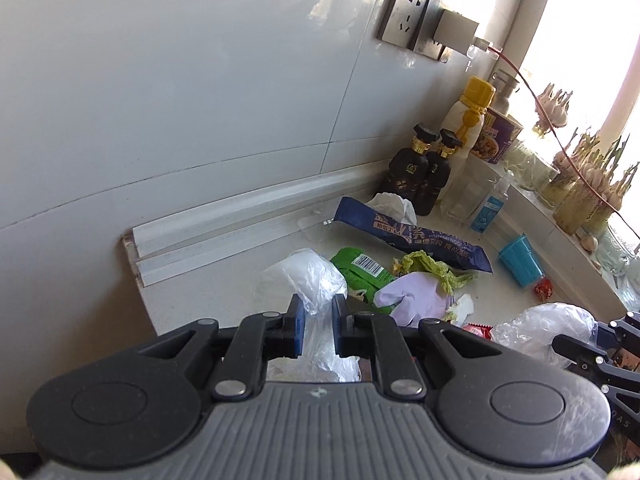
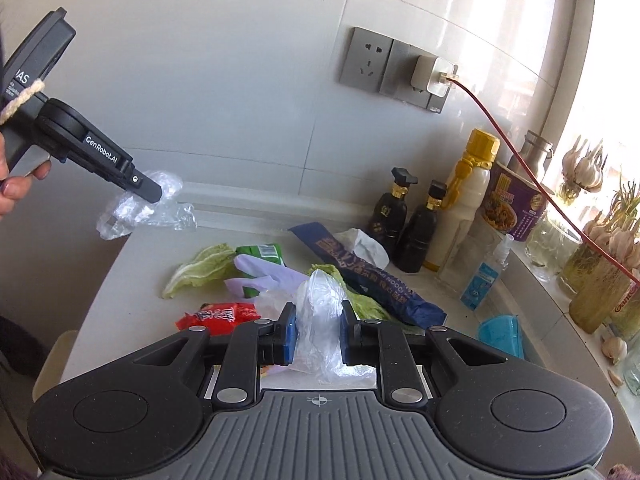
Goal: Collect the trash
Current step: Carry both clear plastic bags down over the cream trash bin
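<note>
My left gripper point(image 1: 319, 318) is shut on a crumpled clear plastic bag point(image 1: 304, 280), which hangs in the air near the counter's left end; the right wrist view shows that gripper point(image 2: 155, 193) and its bag point(image 2: 148, 212). My right gripper point(image 2: 318, 334) is shut on a second clear plastic bag point(image 2: 320, 304), seen from the left wrist as a gripper point(image 1: 588, 336) with its bag point(image 1: 540, 324). On the counter lie a blue noodle packet point(image 2: 372, 280), a green packet point(image 2: 262, 252), a purple glove point(image 2: 264, 276), cabbage leaves point(image 2: 200, 268), a red packet point(image 2: 220, 314) and a white tissue point(image 2: 362, 246).
Two dark bottles point(image 2: 408, 220), a yellow-capped bottle point(image 2: 468, 204), a noodle cup point(image 2: 512, 208) and a sanitizer bottle point(image 2: 486, 276) stand at the back right. A blue cup point(image 1: 520, 260) lies tipped. A red cable point(image 2: 532, 176) runs from the wall charger across jars of garlic point(image 2: 600, 272).
</note>
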A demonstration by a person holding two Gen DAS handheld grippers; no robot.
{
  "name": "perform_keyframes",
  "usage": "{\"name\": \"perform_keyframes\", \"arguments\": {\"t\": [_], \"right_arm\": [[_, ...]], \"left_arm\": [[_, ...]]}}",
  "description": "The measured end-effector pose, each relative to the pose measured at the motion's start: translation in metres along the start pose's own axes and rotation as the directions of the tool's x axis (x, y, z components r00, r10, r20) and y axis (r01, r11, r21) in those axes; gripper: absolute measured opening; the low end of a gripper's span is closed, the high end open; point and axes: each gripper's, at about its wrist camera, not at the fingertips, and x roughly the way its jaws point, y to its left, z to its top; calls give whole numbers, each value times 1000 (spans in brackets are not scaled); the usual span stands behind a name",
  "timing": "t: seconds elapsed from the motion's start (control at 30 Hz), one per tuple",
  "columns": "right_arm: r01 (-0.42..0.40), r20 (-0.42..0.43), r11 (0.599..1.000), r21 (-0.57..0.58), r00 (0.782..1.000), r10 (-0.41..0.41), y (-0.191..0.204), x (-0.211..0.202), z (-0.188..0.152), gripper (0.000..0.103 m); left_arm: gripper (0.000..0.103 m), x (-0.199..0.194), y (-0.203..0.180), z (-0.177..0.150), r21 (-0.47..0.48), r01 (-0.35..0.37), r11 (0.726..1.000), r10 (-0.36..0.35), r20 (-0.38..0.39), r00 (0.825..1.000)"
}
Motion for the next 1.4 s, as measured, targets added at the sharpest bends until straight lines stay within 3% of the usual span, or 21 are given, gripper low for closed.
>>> {"name": "perform_keyframes", "arguments": {"t": [0.33,0.77,1.1,1.4], "right_arm": [[-69,5,998,1,998,69,44,-6,11,18],[-174,-8,984,-46,985,174,111,-8,22,18],[-281,-62,955,-99,959,276,156,3,20,19],[-386,-132,913,-135,920,369,201,16,11,19]], "left_arm": [[13,-26,33,-31,-59,-36,998,34,-26,999],[13,-52,83,-95,-178,-125,976,112,-81,990],[13,-61,118,-138,-266,-193,945,159,-144,977],[13,-67,143,-171,-342,-229,911,180,-170,969]]}}
